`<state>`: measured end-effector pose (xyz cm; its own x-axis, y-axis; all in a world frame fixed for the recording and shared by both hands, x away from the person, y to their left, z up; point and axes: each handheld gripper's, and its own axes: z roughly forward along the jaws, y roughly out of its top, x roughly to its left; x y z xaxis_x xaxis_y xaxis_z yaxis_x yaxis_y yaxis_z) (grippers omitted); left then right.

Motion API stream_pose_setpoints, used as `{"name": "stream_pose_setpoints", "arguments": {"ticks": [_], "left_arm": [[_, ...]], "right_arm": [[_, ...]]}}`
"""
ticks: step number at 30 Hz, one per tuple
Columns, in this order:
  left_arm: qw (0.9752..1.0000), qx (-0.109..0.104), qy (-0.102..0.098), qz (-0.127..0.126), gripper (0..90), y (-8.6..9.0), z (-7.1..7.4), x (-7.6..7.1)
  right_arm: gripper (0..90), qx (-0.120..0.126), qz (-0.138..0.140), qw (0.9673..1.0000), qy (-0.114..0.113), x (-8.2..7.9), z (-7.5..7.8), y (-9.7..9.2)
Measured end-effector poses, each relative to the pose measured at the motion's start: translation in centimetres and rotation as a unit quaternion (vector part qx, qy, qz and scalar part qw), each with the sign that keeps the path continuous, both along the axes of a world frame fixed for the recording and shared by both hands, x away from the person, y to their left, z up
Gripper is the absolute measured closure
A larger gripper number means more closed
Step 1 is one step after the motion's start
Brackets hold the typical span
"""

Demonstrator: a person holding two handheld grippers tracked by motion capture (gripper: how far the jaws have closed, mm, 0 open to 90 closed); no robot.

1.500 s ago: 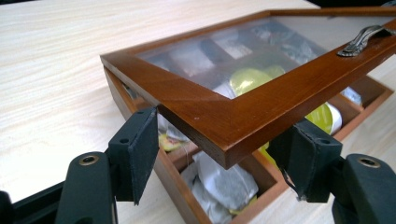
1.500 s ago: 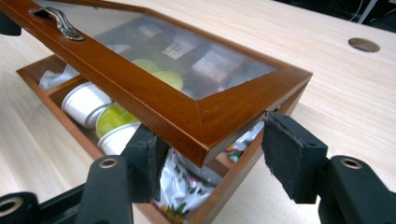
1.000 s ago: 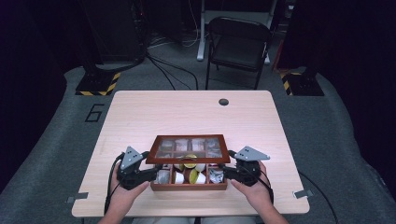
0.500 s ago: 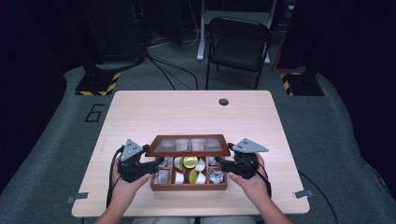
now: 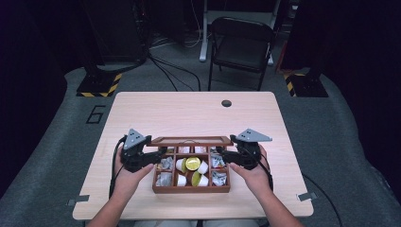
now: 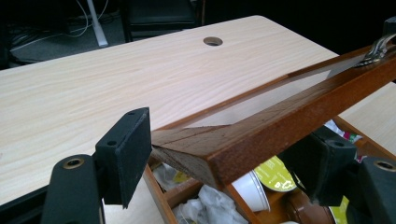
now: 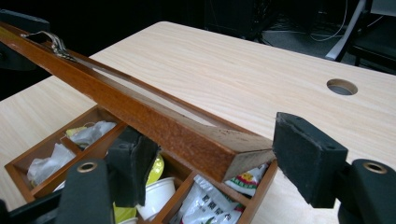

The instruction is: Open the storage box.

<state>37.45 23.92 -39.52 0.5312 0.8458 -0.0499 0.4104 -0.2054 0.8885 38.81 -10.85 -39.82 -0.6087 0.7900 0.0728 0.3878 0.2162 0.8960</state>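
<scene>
A brown wooden box [image 5: 189, 189] with several compartments sits near the table's front edge. Its glass-paned lid [image 5: 191, 140] is tilted up at the front, hinged side away from me. My left gripper [image 5: 158, 153] has the lid's front left corner [image 6: 196, 154] between its pads, and my right gripper [image 5: 222, 153] has the front right corner [image 7: 224, 149]. Both pairs of jaws have just been opening wider, with the lid frame still between them and resting against the pads. Inside the box lie white cups [image 5: 179, 165], a yellow-topped capsule [image 5: 192, 163] and silvery packets [image 5: 165, 163].
The light wooden table [image 5: 198, 113] stretches bare beyond the box, with a cable hole [image 5: 226, 103] near its far edge. A black chair [image 5: 241, 42] stands behind the table. A metal latch [image 6: 373, 49] sits midway along the lid's front rail.
Both grippers have risen with the lid's front edge. The lid now looks thinner from above, and more of the box's contents show beneath it.
</scene>
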Motion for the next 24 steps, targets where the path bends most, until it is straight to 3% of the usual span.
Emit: {"name": "stream_pose_setpoints", "arguments": {"ticks": [4, 12, 24], "left_arm": [[1.0, 0.003, -0.001, -0.002, 26.8, -0.1, 0.5, 0.5], [0.9999, -0.01, -0.001, 0.0, 26.9, -0.1, 1.1, 1.4], [0.9999, -0.013, -0.01, 0.004, 28.1, -0.2, 2.5, 3.0]], "right_arm": [[30.9, -0.002, 0.003, 1.0, 0.001, 0.6, 0.5, 0.2], [31.5, -0.011, 0.012, 0.9998, -0.008, 1.3, 1.9, 0.8], [34.5, 0.009, -0.005, 0.9999, -0.005, 2.7, 3.0, 0.5]]}}
